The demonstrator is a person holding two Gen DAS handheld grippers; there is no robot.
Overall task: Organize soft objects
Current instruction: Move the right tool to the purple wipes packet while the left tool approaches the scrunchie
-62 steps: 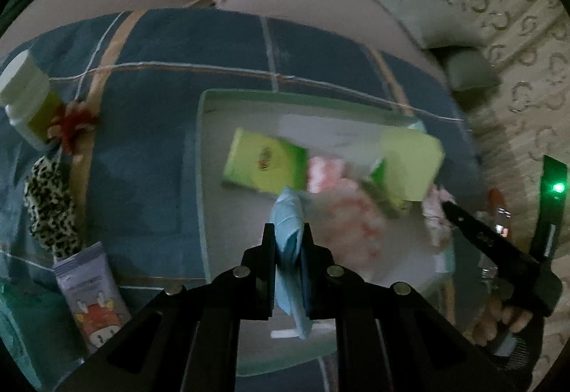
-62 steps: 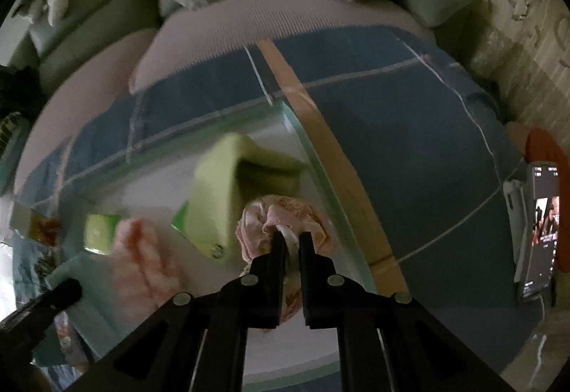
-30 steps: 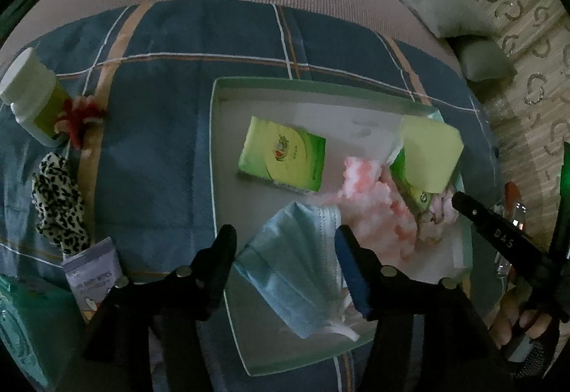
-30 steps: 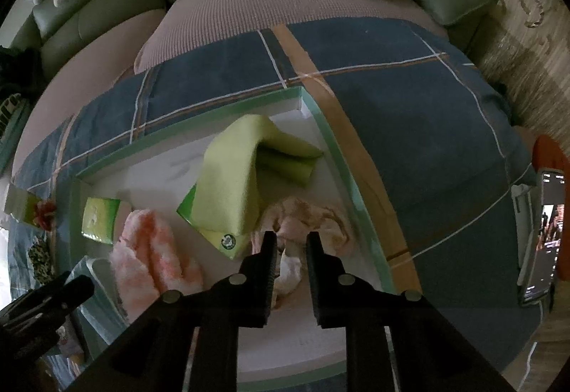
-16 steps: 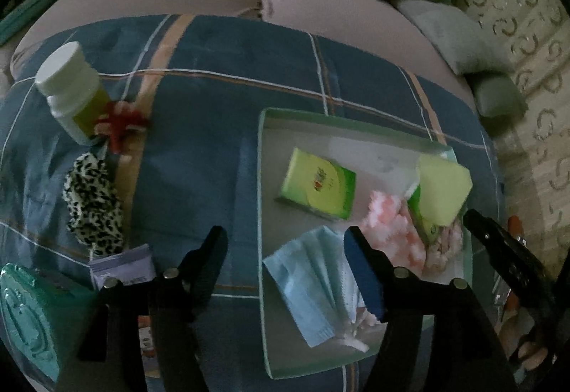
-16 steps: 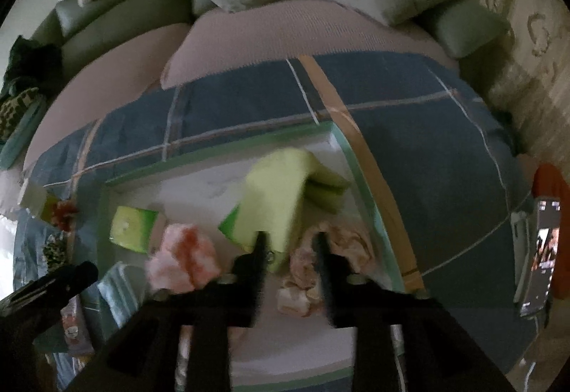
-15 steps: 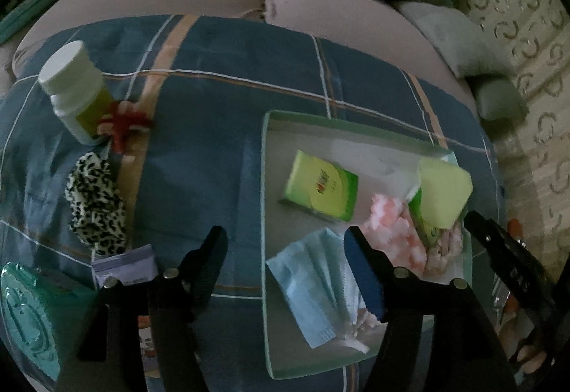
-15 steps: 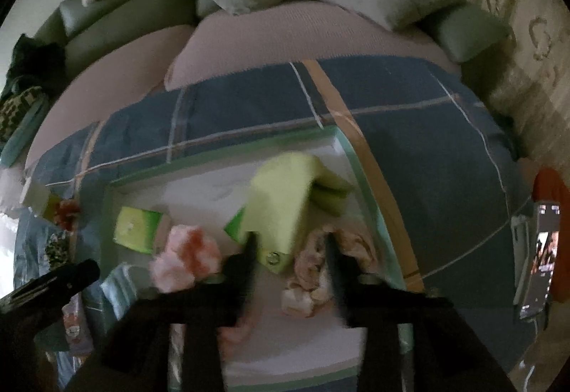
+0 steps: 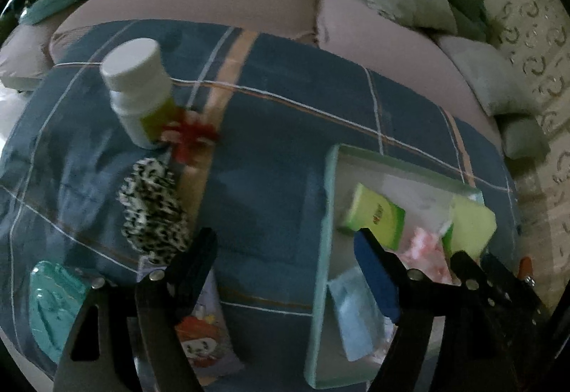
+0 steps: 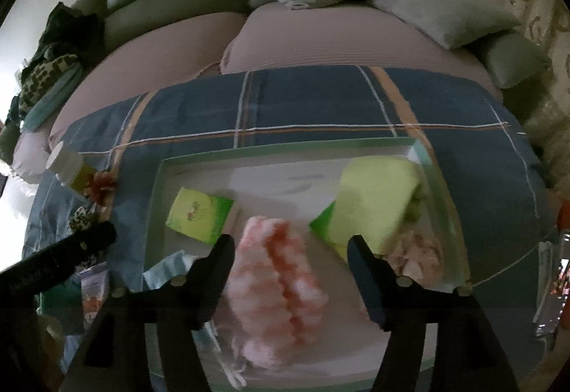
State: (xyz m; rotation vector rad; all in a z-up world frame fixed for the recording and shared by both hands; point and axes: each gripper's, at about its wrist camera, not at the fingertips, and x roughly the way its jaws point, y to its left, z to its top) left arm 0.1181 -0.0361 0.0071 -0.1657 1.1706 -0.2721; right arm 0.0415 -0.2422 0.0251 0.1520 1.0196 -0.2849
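A green-rimmed white tray [image 10: 156, 199] lies on the blue plaid cloth. It holds a blue face mask [image 9: 352, 313], a green tissue pack [image 10: 199, 214], a pink fluffy piece [image 10: 281, 271], a yellow-green cloth [image 10: 374, 199] and a pale pink cloth [image 10: 416, 249]. My left gripper [image 9: 285, 242] hovers over bare plaid left of the tray, its jaws opening with nothing between them. A leopard scrunchie [image 9: 153, 210] lies just beyond its left finger. My right gripper [image 10: 290, 242] hangs above the pink fluffy piece, jaws opening, pads clear of it.
On the plaid left of the tray stand a white bottle [image 9: 139, 89] and a red flower clip [image 9: 188, 135]. Nearer lie a cartoon-printed wipes pack [image 9: 199, 342] and a teal pack [image 9: 53, 306]. Cushions line the sofa behind. A phone [image 10: 548, 285] sits at the right.
The left gripper let go of the blue mask in the tray, opened and swung left over the plaid. The right gripper released the pale pink cloth, opened and shifted left over the pink fluffy piece.
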